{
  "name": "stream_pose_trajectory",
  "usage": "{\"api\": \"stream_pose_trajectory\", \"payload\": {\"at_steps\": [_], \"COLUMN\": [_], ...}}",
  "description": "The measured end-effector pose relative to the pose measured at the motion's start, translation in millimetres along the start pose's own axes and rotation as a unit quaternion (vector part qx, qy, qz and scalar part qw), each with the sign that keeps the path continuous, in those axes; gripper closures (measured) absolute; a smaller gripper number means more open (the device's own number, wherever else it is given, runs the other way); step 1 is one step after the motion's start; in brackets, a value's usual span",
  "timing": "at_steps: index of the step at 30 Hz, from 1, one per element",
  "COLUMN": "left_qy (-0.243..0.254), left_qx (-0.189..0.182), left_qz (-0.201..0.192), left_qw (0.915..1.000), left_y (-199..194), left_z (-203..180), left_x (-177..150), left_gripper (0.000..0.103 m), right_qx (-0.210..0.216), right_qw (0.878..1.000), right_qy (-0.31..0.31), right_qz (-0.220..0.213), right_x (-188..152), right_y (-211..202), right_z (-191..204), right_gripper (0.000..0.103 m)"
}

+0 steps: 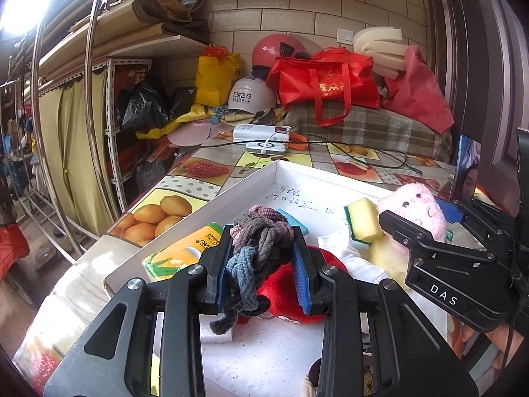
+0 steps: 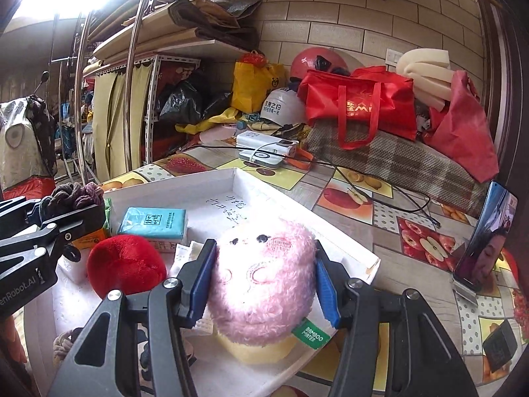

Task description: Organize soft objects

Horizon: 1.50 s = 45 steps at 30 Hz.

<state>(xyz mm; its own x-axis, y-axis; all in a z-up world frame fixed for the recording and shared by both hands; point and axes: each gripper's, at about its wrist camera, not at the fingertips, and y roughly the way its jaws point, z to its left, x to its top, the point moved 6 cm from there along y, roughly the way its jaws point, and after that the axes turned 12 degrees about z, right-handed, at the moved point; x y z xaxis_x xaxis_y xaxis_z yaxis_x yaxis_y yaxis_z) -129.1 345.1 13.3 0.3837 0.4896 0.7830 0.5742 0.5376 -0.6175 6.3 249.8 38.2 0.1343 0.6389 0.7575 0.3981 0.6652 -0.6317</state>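
Observation:
A white shallow tray lies on the fruit-print table. My left gripper is shut on a tangled bundle of grey, blue and mauve hair bands, held above a red plush in the tray. That bundle also shows at the left edge of the right wrist view. My right gripper is shut on a pink plush toy with a stitched face, over the tray's near right part. A red plush, a blue tissue pack, a yellow tissue pack and a yellow-green sponge lie in the tray.
A phone on a stand stands at the table's right. Power banks with cables lie behind the tray. Beyond them are a red bag, helmets, foam and a plaid cushion. A metal shelf rack with curtains stands at the left.

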Motion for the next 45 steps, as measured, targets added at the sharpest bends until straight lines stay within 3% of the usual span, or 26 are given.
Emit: {"api": "stream_pose_trajectory", "payload": {"at_steps": [1, 2, 3, 4, 5, 6, 16, 22, 28, 33, 41, 45], "left_qy": [-0.001, -0.002, -0.004, -0.005, -0.006, -0.009, -0.017, 0.000, 0.003, 0.034, 0.125, 0.150], "left_qx": [0.002, 0.006, 0.009, 0.009, 0.009, 0.008, 0.034, 0.043, -0.004, -0.056, -0.144, -0.162], "left_qz": [-0.001, -0.003, -0.007, -0.011, -0.015, -0.020, -0.044, -0.078, -0.079, -0.073, -0.043, -0.032], "left_qw": [1.0000, 1.0000, 0.9999, 0.9999, 0.9998, 0.9997, 0.9983, 0.9960, 0.9969, 0.9952, 0.9807, 0.9749], "left_y": [0, -1, -3, -4, -6, -8, -16, -30, -45, -57, -70, -75], "left_z": [0, 1, 2, 3, 3, 4, 8, 0, -31, -79, -176, -207], "left_x": [0, 0, 0, 0, 0, 0, 1, -2, -15, -24, -44, -53], "left_gripper": [0.063, 0.052, 0.043, 0.021, 0.007, 0.000, 0.000, 0.000, 0.000, 0.000, 0.000, 0.000], "right_qx": [0.000, 0.000, 0.001, 0.002, 0.002, -0.002, -0.009, -0.052, -0.053, -0.080, -0.116, -0.141], "right_qw": [1.000, 1.000, 1.000, 1.000, 1.000, 1.000, 0.999, 0.995, 0.990, 0.986, 0.981, 0.974], "right_qy": [0.000, 0.001, 0.002, 0.004, 0.005, 0.011, 0.017, 0.067, 0.106, 0.124, 0.146, 0.168], "right_qz": [-0.002, -0.004, -0.005, -0.008, -0.011, -0.012, -0.043, -0.051, -0.072, -0.074, -0.050, -0.051], "right_x": [0, 0, 1, 1, 1, 2, 3, -10, -35, -64, -113, -135], "right_y": [-1, -1, -2, -3, -3, -4, -15, -32, -63, -91, -135, -159], "right_z": [0, 0, -1, -2, -3, -6, -8, -31, -65, -106, -154, -171], "right_gripper": [0.042, 0.036, 0.018, 0.008, 0.006, 0.002, 0.000, 0.000, 0.000, 0.000, 0.000, 0.000]}}
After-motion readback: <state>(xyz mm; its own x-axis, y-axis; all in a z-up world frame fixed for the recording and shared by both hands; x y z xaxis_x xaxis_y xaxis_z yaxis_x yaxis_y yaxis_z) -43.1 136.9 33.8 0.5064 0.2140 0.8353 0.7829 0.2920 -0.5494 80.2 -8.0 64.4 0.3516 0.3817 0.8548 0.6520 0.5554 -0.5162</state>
